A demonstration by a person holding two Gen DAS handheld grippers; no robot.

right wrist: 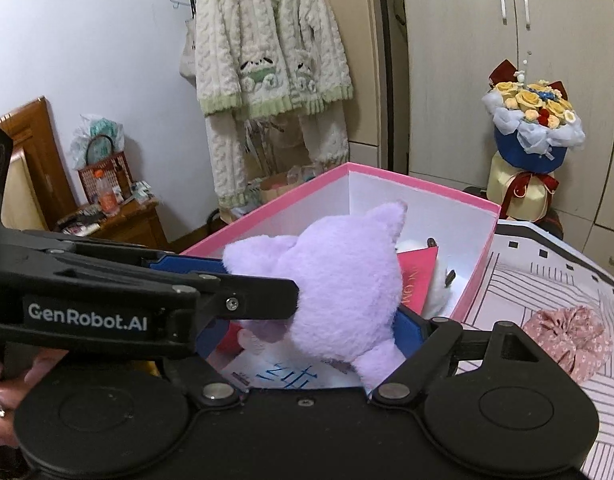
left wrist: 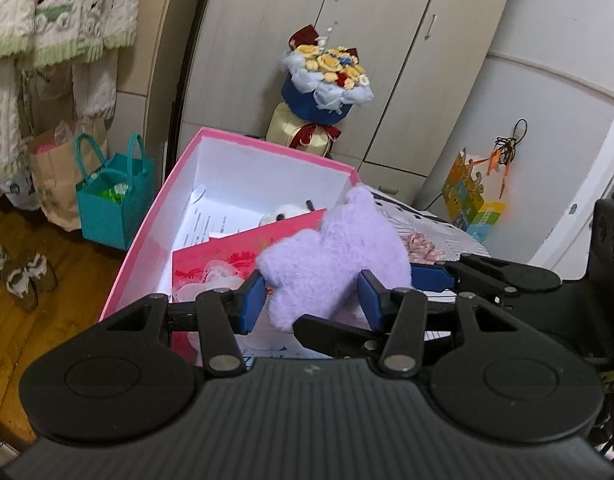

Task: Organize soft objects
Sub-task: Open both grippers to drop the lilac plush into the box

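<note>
**Purple plush held by both claws just above the near end of the pink box**

Nearest, the purple plush (left wrist: 335, 256) is pinched by the left claw (left wrist: 313, 300), its blue pads partly closed and pressed into the fur. The right claw (right wrist: 307, 320) is seen set wide around the same toy from the right, though whether its pads press cannot be told. The plush is carried with its long axis running away from the claws, one point aimed far. Directly beyond and below, the pink box (left wrist: 155, 216) lies open, with a red card (left wrist: 227, 256) and a white plush (left wrist: 285, 212) inside. The coming lowering is judged short, forward and down.
</note>
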